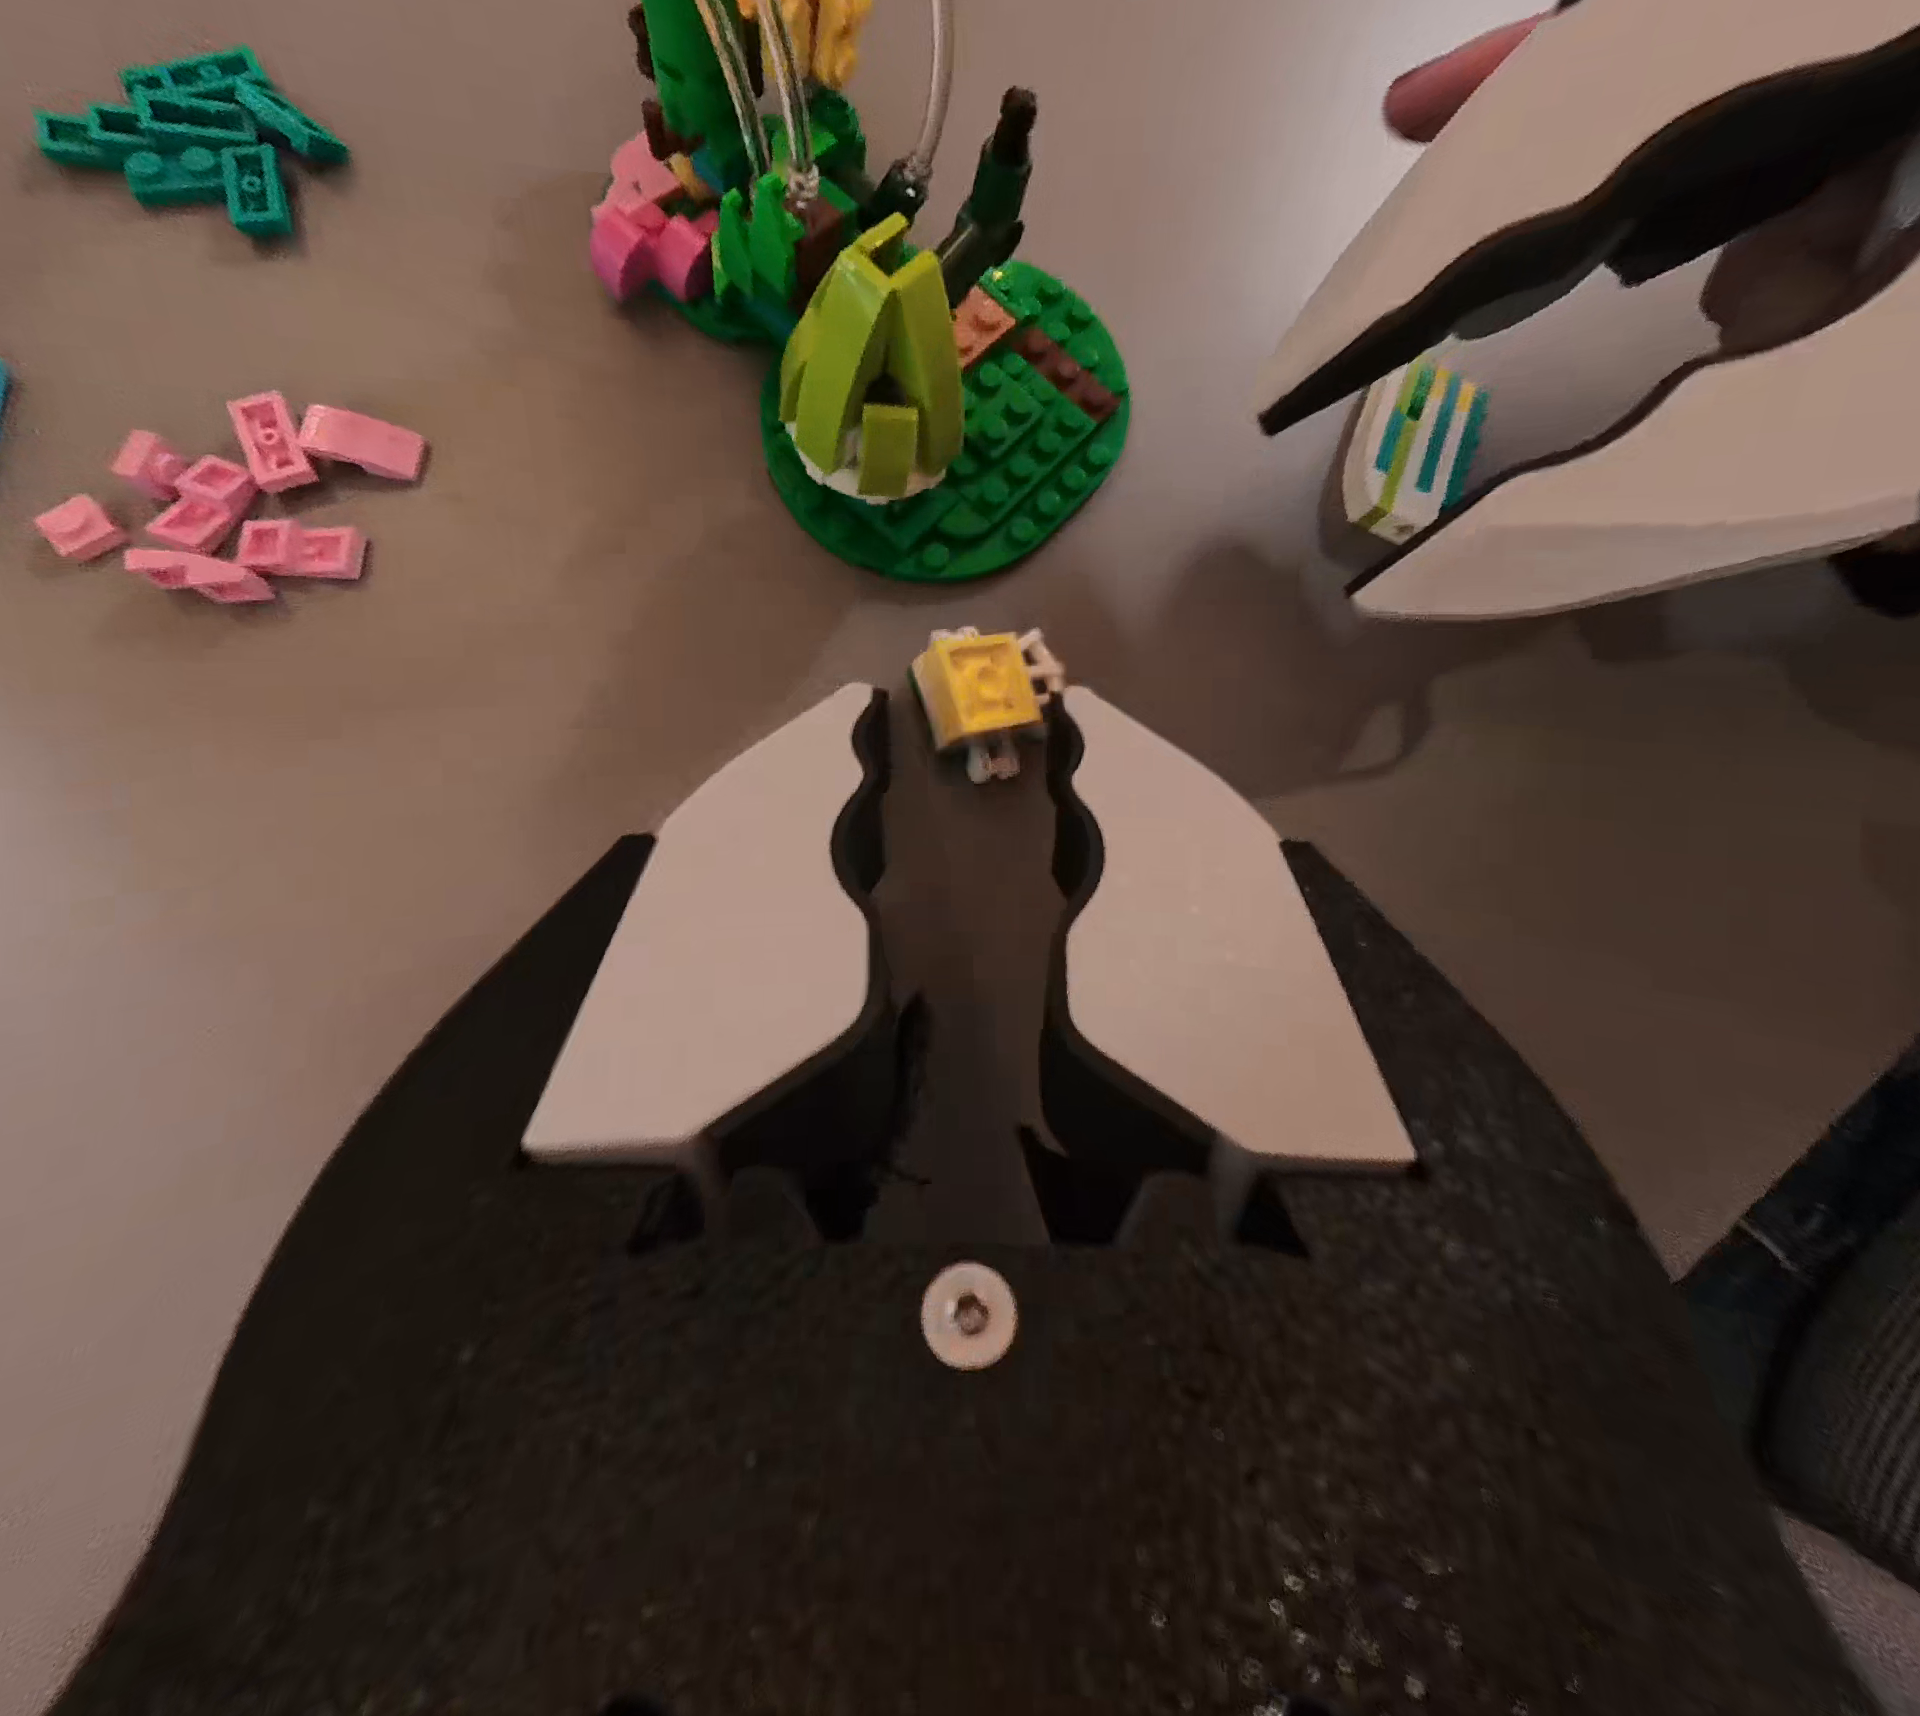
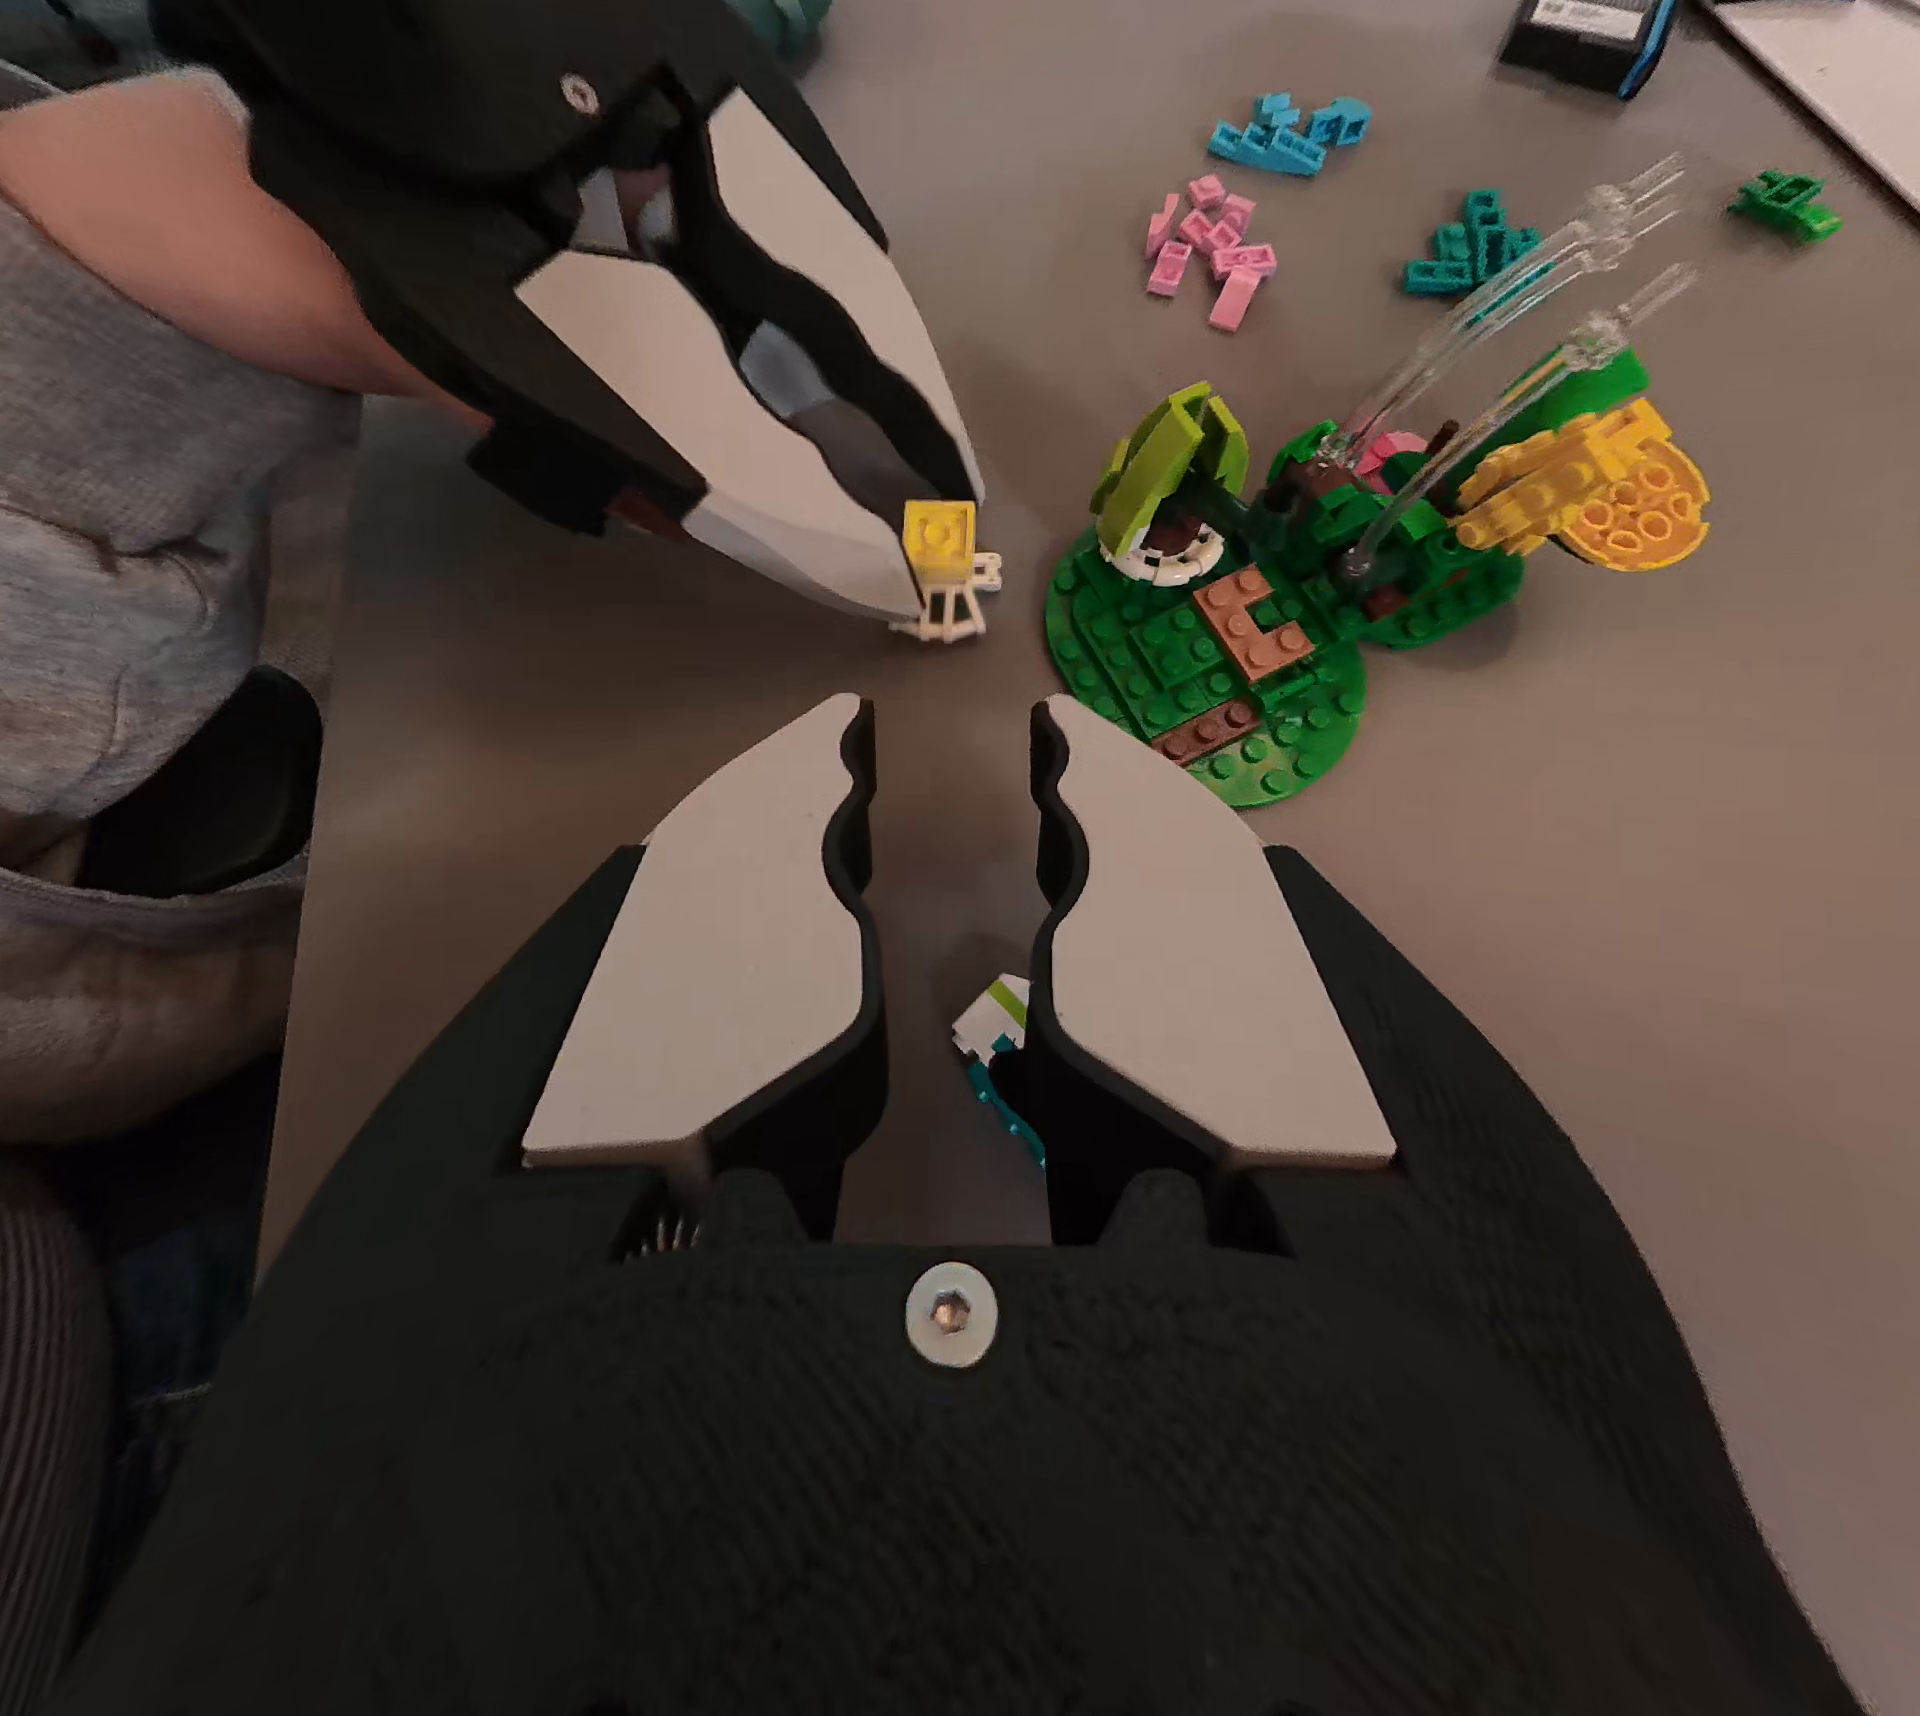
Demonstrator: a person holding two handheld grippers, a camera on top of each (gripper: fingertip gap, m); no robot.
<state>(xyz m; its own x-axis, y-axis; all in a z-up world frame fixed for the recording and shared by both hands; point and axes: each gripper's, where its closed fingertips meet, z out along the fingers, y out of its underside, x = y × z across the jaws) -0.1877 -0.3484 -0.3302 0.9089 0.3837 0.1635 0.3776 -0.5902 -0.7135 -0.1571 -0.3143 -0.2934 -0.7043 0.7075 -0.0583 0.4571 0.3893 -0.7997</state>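
Grey table [image 2: 1455, 991] bears a green brick garden model [image 2: 1226, 679]. Both grippers stand spread: the right gripper [image 2: 951, 726] over a white striped brick piece [image 2: 987, 1022], the left gripper [image 1: 971, 710] around, not pinching, a yellow-and-white brick piece [image 1: 982, 692].

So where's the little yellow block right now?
The little yellow block sits on the table at the tips of the left gripper, closest to its right finger, just in front of the round green base.
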